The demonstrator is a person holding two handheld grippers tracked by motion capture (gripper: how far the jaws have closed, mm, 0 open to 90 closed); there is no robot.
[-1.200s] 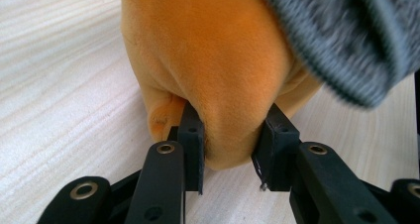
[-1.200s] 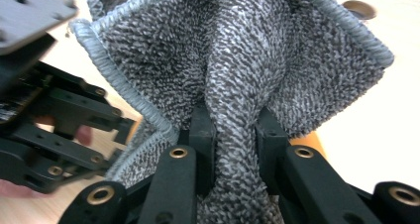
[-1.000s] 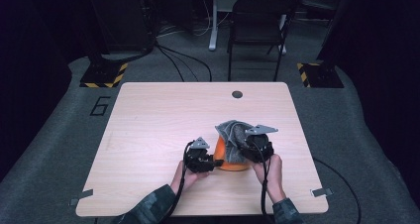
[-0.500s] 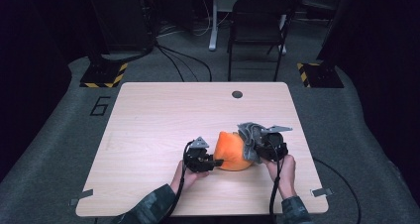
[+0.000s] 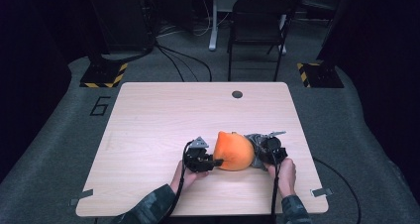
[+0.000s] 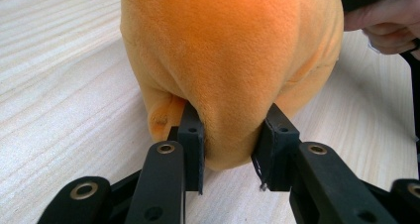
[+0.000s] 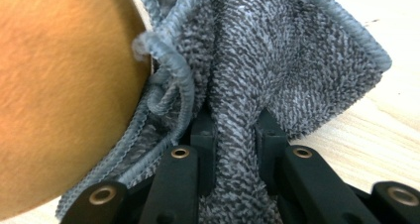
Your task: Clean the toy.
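Orange plush [image 5: 234,151] lies on the bench [image 5: 163,115], toward the near edge and right of centre; left claw [image 5: 216,161] sits just to its left, right claw [image 5: 258,157] just to its right, so the plush is between the two. Left claw clenched on a fold of the plush; in the left gripper view the orange fabric [image 6: 233,70] bulges out between the two black pads and rests on the bench. Right claw clenched on a bunched ridge of grey cloth [image 7: 277,60]; the cloth spreads beyond the jaws onto the bench and touches the plush [image 7: 59,100] along its stitched edge. In the high view the cloth [image 5: 255,142] lies against the right side of the plush.
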